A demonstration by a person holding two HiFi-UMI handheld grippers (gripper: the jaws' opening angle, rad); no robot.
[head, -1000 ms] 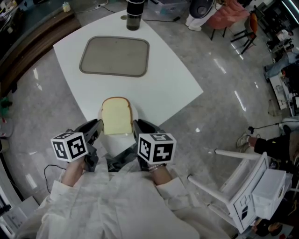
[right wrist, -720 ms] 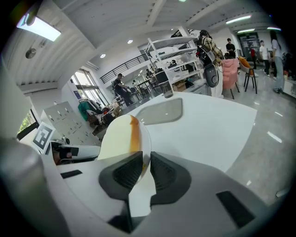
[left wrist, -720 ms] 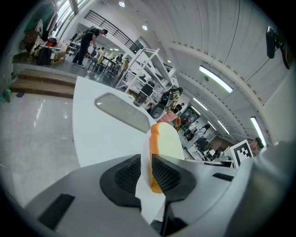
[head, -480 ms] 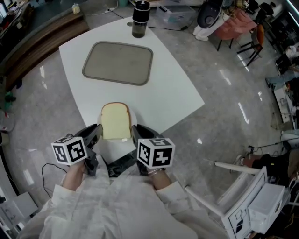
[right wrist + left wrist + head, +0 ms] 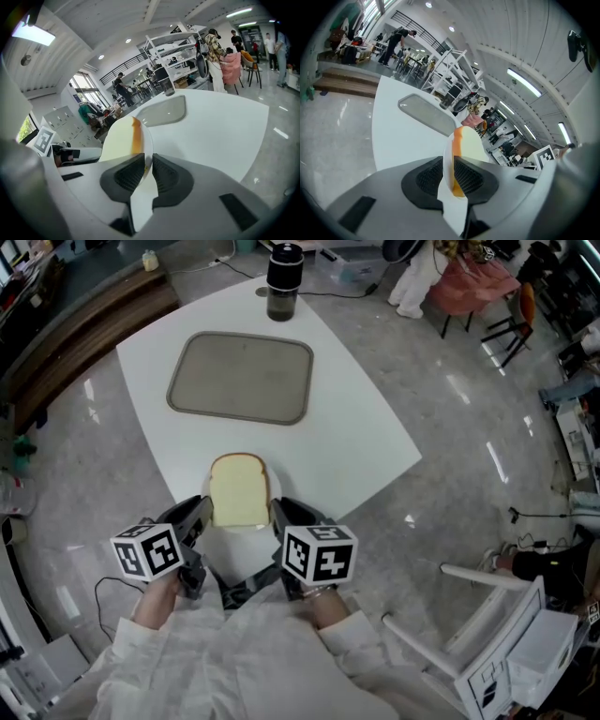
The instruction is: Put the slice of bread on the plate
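Observation:
A slice of bread (image 5: pixel 239 502) with a tan crust lies on a white plate (image 5: pixel 240 547) at the near corner of the white table (image 5: pixel 356 437). My left gripper (image 5: pixel 197 517) is shut on the plate's left rim, and my right gripper (image 5: pixel 280 516) is shut on its right rim. In the left gripper view the plate's edge (image 5: pixel 454 211) runs between the dark pads (image 5: pixel 429 177), with the bread (image 5: pixel 471 146) beyond. The right gripper view shows the plate (image 5: pixel 143 197) clamped the same way beside the bread (image 5: pixel 118 138). Whether the plate rests on the table I cannot tell.
A grey rectangular tray (image 5: pixel 242 377) lies on the far half of the table, with a dark cylindrical cup (image 5: pixel 282 277) at the far corner. A white chair (image 5: pixel 487 624) stands on the floor at the right. Polished grey floor surrounds the table.
Both grippers stay shut on the plate with the bread on it. The whole group sits slightly lower in the head view; the tray and cup have shifted a little to the right.

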